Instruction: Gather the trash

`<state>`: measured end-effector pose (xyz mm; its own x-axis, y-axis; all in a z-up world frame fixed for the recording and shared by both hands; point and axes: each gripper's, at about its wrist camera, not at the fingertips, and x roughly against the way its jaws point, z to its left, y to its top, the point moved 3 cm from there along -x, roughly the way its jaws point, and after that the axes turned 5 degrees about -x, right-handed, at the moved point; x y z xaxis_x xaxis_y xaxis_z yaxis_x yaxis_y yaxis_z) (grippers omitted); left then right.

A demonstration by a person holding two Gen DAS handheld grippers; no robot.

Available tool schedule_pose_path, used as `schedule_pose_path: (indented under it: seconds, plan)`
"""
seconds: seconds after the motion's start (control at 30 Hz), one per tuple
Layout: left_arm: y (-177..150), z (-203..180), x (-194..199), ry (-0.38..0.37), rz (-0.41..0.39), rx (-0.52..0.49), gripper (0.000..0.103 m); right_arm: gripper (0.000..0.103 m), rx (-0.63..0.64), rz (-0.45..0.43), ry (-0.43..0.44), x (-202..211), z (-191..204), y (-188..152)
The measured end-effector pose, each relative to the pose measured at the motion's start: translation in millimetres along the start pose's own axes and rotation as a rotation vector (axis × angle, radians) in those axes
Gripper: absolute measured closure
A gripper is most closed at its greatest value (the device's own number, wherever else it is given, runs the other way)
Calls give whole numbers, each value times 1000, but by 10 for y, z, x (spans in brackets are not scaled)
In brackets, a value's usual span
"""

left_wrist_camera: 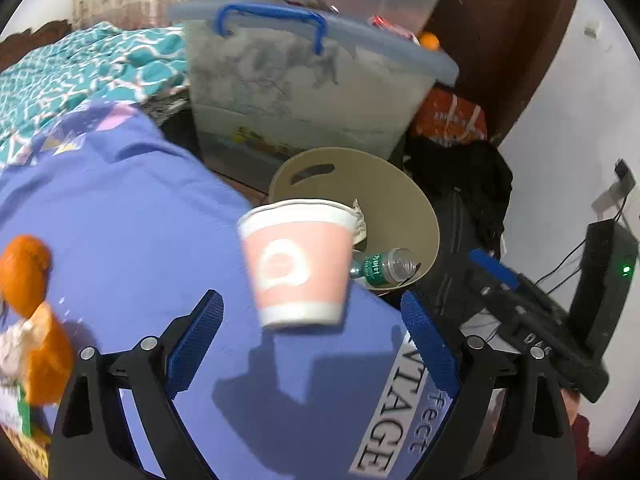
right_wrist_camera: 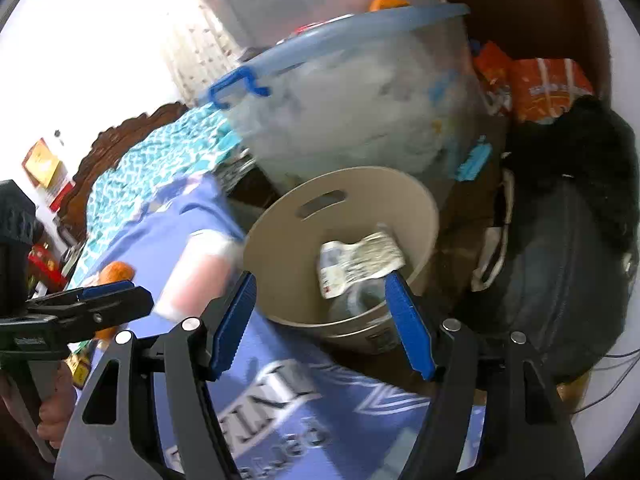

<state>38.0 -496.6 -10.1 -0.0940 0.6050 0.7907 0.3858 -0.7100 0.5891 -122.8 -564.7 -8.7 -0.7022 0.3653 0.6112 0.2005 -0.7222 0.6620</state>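
Note:
A pink and white paper cup (left_wrist_camera: 296, 264) shows upright and blurred just beyond my left gripper (left_wrist_camera: 316, 320). That gripper is open and neither pad touches the cup. Behind the cup stands a beige bin (left_wrist_camera: 360, 172) holding a clear bottle with a green label (left_wrist_camera: 376, 266) and crumpled paper (left_wrist_camera: 360, 220). In the right wrist view my right gripper (right_wrist_camera: 320, 312) is open over the near rim of the bin (right_wrist_camera: 360, 184), with nothing between its fingers. A printed wrapper (right_wrist_camera: 360, 260) lies inside. The cup (right_wrist_camera: 200, 272) is a pink blur at the left.
A blue printed cloth (left_wrist_camera: 140, 240) covers the bed in front of the bin. A large translucent box with a blue lid (left_wrist_camera: 300, 80) stands behind it, with orange packets (left_wrist_camera: 452, 120) and a black bag (left_wrist_camera: 472, 184) to the right. An orange fruit (left_wrist_camera: 24, 272) lies at the left.

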Motion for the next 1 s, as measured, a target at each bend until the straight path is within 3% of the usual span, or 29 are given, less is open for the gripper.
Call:
schedule_pose_path:
  seconds: [0.1, 0.27, 0.6, 0.67, 0.8, 1.0]
  plan:
    - [-100, 181, 261, -15, -42, 59, 17, 35, 111, 34, 32, -40, 353, -95]
    - [-337, 467, 643, 0, -81, 133, 17, 28, 376, 92, -21, -341, 938, -251]
    - [-921, 1005, 1042, 30, -92, 279, 17, 18, 465, 87, -62, -555, 1388, -125]
    - [-966, 1051, 1061, 28, -93, 294, 17, 18, 518, 75, -121, -621, 1493, -147]
    - [-1057, 1107, 1165, 32, -100, 296, 17, 20, 556, 82, -250, -817, 1390, -123]
    - [-1241, 1282, 1469, 89, -150, 292, 17, 20, 365, 23, -379, -763, 787, 342]
